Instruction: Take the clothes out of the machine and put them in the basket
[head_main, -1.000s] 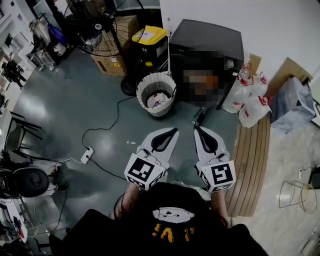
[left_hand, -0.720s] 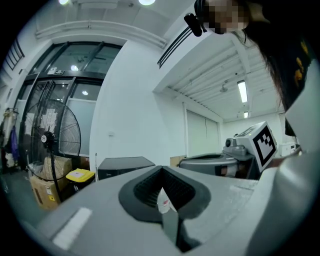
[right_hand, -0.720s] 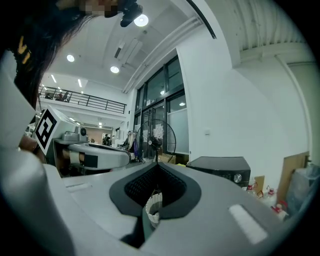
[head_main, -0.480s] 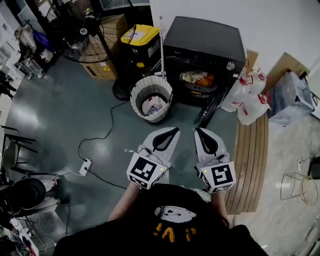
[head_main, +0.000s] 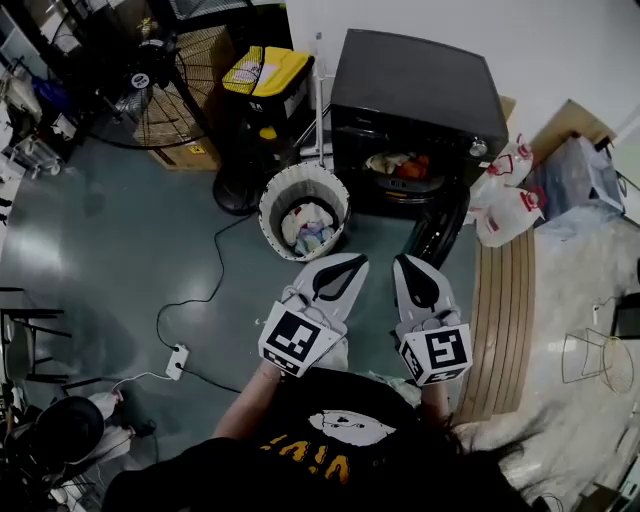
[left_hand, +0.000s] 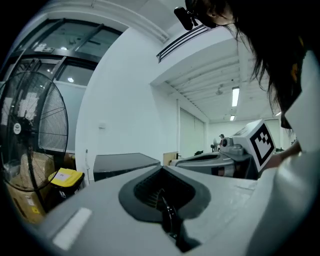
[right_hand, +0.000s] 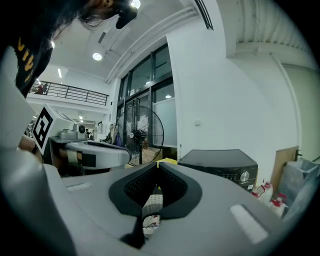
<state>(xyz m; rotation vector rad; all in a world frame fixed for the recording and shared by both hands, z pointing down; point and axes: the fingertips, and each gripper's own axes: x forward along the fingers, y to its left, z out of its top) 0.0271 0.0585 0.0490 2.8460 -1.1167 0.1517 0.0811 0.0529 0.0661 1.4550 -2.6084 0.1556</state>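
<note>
The machine (head_main: 415, 90) is seen in black, the slatted basket (head_main: 272, 195) in white, a bin lid (head_main: 268, 70) in yellow, the floor (head_main: 120, 250) in grey-green.

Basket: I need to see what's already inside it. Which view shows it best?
Head view: it looks down into the basket, showing clothes inside. The right gripper view shows only a sliver between its jaws; the left gripper view none.

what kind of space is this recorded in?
Probably a workshop or lab hall rather than a home laundry room: the washing machine and laundry basket stand on bare floor beside a big pedestal fan, with a power strip lying loose.
</note>
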